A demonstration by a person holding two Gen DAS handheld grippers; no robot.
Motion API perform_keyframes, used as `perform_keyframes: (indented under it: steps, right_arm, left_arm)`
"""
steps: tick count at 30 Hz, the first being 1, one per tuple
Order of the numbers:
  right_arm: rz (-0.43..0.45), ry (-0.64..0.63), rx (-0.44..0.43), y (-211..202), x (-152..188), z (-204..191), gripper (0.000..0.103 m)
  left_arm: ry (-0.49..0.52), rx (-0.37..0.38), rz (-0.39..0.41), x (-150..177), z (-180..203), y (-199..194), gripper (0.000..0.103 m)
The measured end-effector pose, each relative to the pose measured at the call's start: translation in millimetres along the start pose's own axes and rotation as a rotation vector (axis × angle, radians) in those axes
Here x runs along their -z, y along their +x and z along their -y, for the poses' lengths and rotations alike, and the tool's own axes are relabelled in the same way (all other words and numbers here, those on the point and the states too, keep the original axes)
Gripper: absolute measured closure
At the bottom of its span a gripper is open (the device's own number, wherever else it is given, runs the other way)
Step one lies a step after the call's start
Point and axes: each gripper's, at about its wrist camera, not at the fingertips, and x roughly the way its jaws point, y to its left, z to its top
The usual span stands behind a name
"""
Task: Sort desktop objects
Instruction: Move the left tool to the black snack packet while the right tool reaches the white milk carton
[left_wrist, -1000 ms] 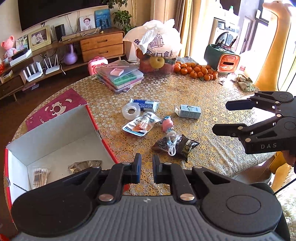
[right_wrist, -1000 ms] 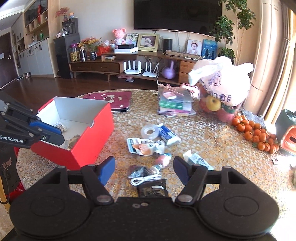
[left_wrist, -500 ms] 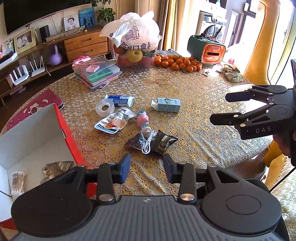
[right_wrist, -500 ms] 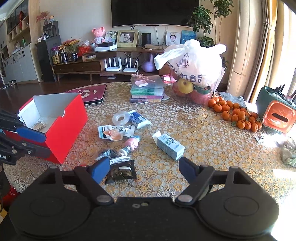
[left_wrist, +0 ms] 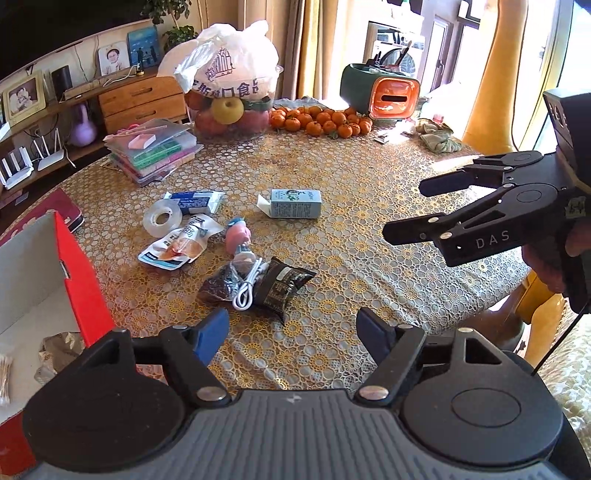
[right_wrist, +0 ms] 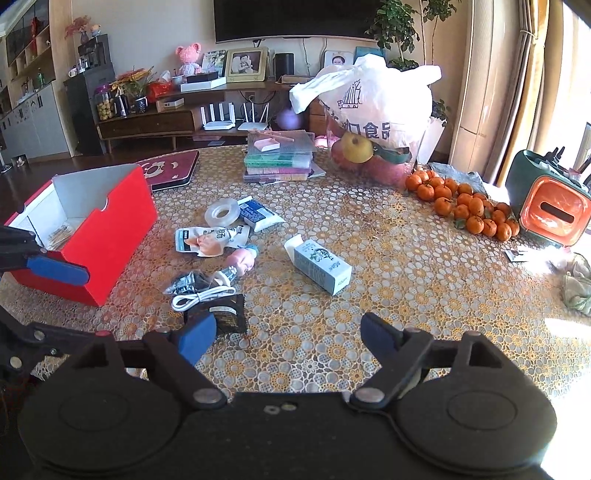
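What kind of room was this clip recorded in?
Most likely a home living room: a wall-mounted TV above a low cabinet with framed photos and routers, and a lace-covered table holding tangerines.

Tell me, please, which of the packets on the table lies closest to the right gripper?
The black packet, under the white cable, just ahead of the right gripper. The white snack pouch and blue packet lie farther away.

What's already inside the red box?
In the red box: a crumpled foil wrapper and a bundle of cotton swabs. The left gripper hides the rest.
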Motion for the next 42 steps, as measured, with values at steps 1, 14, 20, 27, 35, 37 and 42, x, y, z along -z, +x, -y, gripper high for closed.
perform_keyframes:
  steps: [1,14,20,27,35,37,42]
  right_arm:
    - [0.0,0.002,-0.001,2,0,1,0.017]
    - [-0.011,0.004,0.006,35,4,19,0.008]
    - [-0.025,0.0,0.01,51,1,28,0.008]
    - [-0.05,-0.02,0.003,71,-3,34,0.008]
    - [-0.072,-0.044,-0.015,96,-8,39,0.01]
    - [-0.079,-0.051,-0.02,101,-9,39,0.011]
    - [-0.09,-0.064,-0.032,114,-13,39,0.012]
  left_arm:
    - [0.004,0.006,-0.002,1,2,3,0.027]
    - [0.029,0.052,-0.001,6,10,35,0.013]
    - [0.008,0.086,0.013,1,3,47,0.013]
    - [0.037,0.101,0.009,-2,0,66,0.013]
    - [0.069,0.124,0.009,-6,-1,87,0.013]
    - [0.07,0.127,0.005,-6,-3,93,0.013]
    - [0.076,0.143,0.0,-8,-5,104,0.013]
